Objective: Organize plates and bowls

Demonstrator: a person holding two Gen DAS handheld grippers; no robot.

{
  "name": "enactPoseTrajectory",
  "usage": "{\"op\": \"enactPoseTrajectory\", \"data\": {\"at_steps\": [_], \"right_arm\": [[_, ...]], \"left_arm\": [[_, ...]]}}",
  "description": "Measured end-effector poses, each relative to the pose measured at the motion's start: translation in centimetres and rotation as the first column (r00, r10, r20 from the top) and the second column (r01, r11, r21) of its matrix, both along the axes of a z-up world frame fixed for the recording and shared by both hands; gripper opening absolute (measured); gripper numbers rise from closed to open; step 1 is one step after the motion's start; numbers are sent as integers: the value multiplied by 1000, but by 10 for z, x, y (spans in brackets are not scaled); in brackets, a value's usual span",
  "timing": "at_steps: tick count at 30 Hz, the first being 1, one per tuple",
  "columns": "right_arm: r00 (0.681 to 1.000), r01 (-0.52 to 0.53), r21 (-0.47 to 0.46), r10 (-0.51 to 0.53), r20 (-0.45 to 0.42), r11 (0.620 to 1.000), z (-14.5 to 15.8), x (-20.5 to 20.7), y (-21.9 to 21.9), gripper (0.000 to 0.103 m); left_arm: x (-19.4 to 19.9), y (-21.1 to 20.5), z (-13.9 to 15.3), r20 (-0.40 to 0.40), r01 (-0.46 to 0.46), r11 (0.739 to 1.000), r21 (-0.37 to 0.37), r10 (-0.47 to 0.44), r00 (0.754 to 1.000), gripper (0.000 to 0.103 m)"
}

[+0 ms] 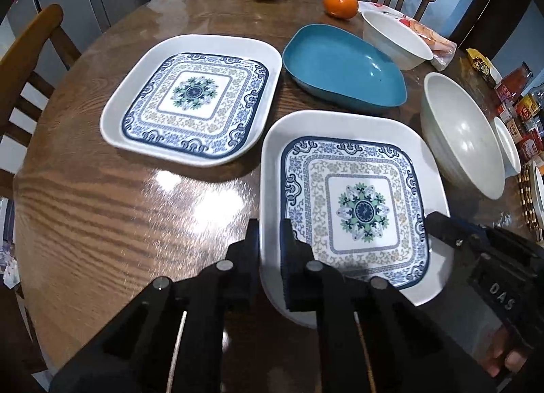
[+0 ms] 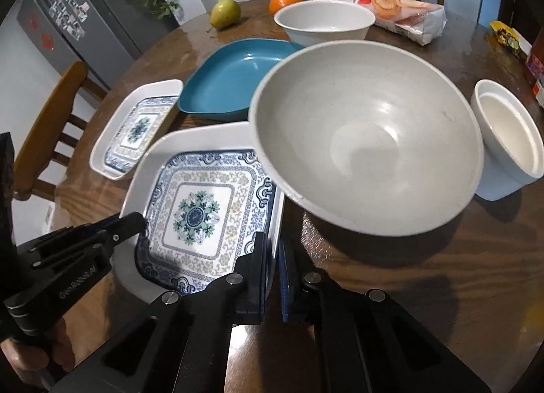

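Two tongs, left (image 1: 270, 240) and right (image 2: 272, 250), both pinching near patterned plate (image 1: 353, 202) rim; nothing stacked yet, twin plate (image 1: 193, 97) ahead-left, bowls loose on desk (image 1: 102, 206).

Right gripper (image 2: 271, 258) fingers (image 2: 253, 267) clamp the right rim of the patterned plate (image 2: 200, 209); grey bowl (image 2: 367, 141) just right of the plate, blue dish (image 2: 234, 77) behind.

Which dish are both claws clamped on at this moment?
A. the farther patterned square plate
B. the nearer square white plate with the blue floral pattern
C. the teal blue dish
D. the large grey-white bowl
B: the left claw pinches the left rim of the nearer square white plate with the blue floral pattern, and the right claw pinches its right rim; the other dishes sit untouched.
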State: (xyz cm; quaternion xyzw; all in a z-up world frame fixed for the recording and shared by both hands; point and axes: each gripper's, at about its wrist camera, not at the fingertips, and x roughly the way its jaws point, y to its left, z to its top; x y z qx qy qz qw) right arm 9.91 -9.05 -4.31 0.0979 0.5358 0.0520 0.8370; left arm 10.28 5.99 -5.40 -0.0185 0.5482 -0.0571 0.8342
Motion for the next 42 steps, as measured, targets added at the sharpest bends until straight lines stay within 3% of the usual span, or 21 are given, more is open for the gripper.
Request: {"op": "enactPoseTrajectory", "data": {"at_steps": [5, 15, 27, 29, 30, 31, 33, 35, 37, 42], "right_arm": [[1000, -22, 21, 22, 6, 1000, 10, -14, 4, 8], [994, -109, 61, 110, -12, 992, 2, -42, 31, 9], [988, -152, 29, 153, -24, 988, -11, -42, 55, 10], [988, -151, 21, 151, -21, 988, -10, -43, 54, 11], [989, -148, 9, 148, -18, 989, -9, -44, 54, 15], [990, -143, -3, 143, -14, 990, -7, -45, 53, 19], [991, -134, -1, 134, -4, 991, -2, -47, 49, 33], [993, -120, 15, 119, 7, 993, 5, -48, 44, 40], [994, -109, 33, 108, 19, 994, 12, -48, 39, 42], [994, -107, 110, 103, 42, 988, 31, -41, 38, 50]], "left_arm": [[-19, 4, 7, 0, -14, 1000, 5, 14, 1000, 9], [-52, 25, 4, -1, -66, 996, 64, 66, 998, 9], [-58, 43, -4, 15, -108, 992, 67, 107, 994, 12], [-59, 44, -3, 25, -112, 991, 69, 110, 994, 32], [-60, 46, -1, 28, -116, 991, 64, 114, 993, 54], [-61, 48, 1, 35, -122, 991, 60, 120, 992, 69], [-62, 51, 7, 52, -130, 989, 64, 127, 991, 72], [-63, 55, 13, 62, -131, 989, 68, 127, 990, 74], [-60, 59, 18, 69, -140, 988, 73, 135, 988, 83], [-50, 82, 33, 81, -178, 982, 62, 173, 982, 88]]}}
